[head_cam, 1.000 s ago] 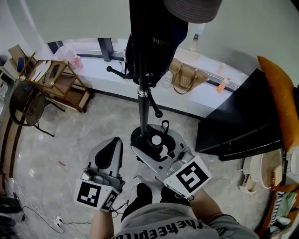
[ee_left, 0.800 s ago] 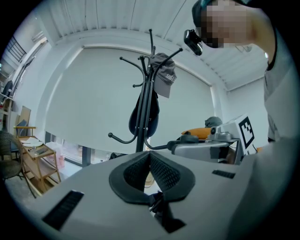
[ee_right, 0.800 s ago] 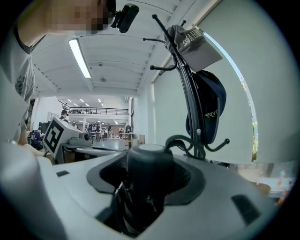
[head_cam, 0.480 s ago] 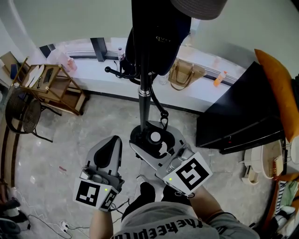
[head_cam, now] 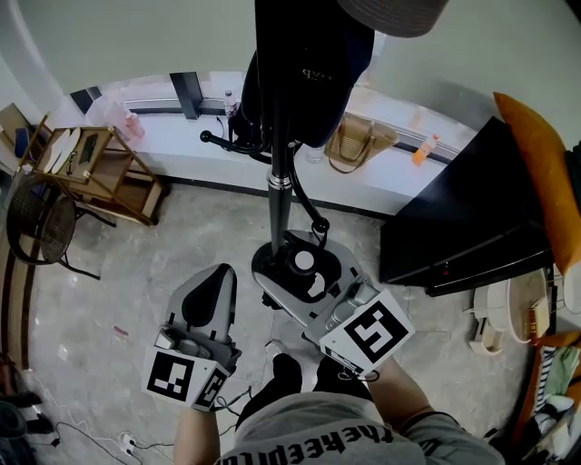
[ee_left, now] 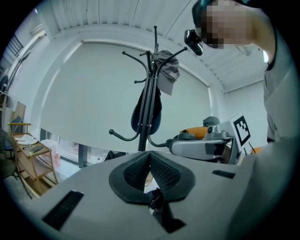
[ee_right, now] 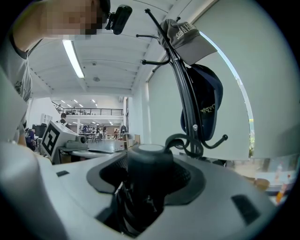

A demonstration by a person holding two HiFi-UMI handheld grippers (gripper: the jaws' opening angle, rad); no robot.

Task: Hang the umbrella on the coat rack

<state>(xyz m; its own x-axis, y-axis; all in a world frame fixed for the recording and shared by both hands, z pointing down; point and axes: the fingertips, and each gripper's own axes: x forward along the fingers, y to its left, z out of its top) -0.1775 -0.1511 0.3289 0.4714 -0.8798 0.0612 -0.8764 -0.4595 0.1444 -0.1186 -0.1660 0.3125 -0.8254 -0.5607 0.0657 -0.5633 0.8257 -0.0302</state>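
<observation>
Left gripper (head_cam: 215, 280): lower left of the head view. Its jaws are pressed together with nothing between them, and its own view shows the dark pads meeting.
Right gripper (head_cam: 310, 278): lower centre, just right of the left one, clamped around the umbrella.
Umbrella (ee_right: 149, 158): black and folded short, held in the right gripper's jaws. Its pale round end cap points up toward the rack, and a strap loop curls off the tip. In the head view it sits at the foot of the rack's pole, overlapping the base.
Coat rack (head_cam: 279, 194): a black pole running up the centre of the frame, with curved hooks branching off partway up.
Navy cap (head_cam: 313, 68): hangs from the rack at top centre.
Grey hat (head_cam: 392, 14): at the top edge, just right of the navy cap.
Tan handbag (head_cam: 352, 145): on the white sill, right of the pole.
Wooden stand (head_cam: 91, 168): upper left, by the sill.
Black panel (head_cam: 463, 227): at the right side of the frame.
</observation>
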